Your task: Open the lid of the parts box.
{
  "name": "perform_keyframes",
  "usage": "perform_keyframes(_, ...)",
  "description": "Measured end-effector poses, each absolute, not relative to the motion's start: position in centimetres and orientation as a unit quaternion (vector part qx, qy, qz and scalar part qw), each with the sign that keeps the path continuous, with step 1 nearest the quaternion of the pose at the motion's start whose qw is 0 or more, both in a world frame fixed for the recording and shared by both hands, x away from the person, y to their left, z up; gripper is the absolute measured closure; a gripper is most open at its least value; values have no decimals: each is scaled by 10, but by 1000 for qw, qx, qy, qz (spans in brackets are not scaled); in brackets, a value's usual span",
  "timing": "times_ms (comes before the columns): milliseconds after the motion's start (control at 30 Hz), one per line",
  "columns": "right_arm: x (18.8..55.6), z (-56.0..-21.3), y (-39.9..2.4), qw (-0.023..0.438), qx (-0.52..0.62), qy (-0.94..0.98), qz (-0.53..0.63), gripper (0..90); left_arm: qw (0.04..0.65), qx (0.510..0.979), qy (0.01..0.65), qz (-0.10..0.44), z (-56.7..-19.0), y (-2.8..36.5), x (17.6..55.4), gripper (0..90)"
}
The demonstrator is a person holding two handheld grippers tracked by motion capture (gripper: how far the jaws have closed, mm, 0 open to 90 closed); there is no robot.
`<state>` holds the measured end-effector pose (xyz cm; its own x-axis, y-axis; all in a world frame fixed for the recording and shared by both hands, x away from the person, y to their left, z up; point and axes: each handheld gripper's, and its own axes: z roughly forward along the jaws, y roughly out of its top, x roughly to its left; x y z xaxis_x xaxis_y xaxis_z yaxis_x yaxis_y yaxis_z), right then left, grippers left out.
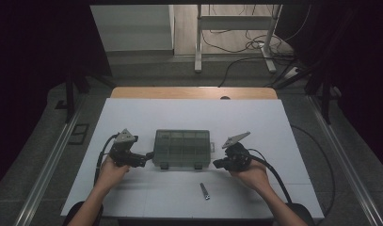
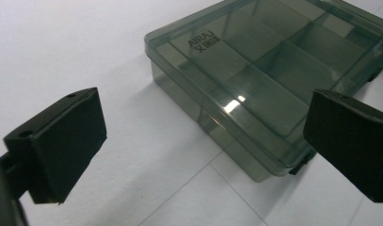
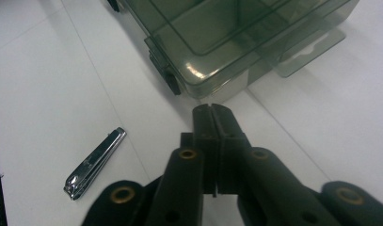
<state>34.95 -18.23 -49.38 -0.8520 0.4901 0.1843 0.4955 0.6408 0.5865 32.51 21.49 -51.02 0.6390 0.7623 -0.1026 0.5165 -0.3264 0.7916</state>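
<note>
Left to right across the counter (image 1: 132,197): my left gripper (image 1: 149,155) rests just beside the left end of the smoky compartment box (image 1: 182,147), its jaws standing wide apart with nothing between them; the box lies flat and lidded at the middle of the white sheet; my right gripper (image 1: 216,164) sits near the box's right front corner with its jaws pressed together on nothing; the nail clipper (image 1: 204,190) lies apart, nearer me than the box. The step in hand, as I judge it, is opening the box. To do it well I would steady the left end with the spread gripper and bring the closed tip of the right one under a front latch (image 3: 171,83), prying gently so the box does not skid. The left gripper view reads the lid lettering (image 2: 203,38) and the dividers beneath the clear lid, which the high view leaves too small to read. The right gripper view gives the latch, the hang tab (image 3: 311,49) and the clipper's chrome lever in detail.
</note>
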Motion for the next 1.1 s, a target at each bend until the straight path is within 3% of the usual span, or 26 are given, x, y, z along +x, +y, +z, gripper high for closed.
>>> perform_keyframes(600, 353, -513, -167, 2, -250, -926, -283, 892, 441, 790, 401, 144, -509, 221, 319, 7)
perform_keyframes(1100, 353, -510, -166, -1, -254, -922, -293, 893, 437, 793, 396, 153, -508, 222, 317, 7)
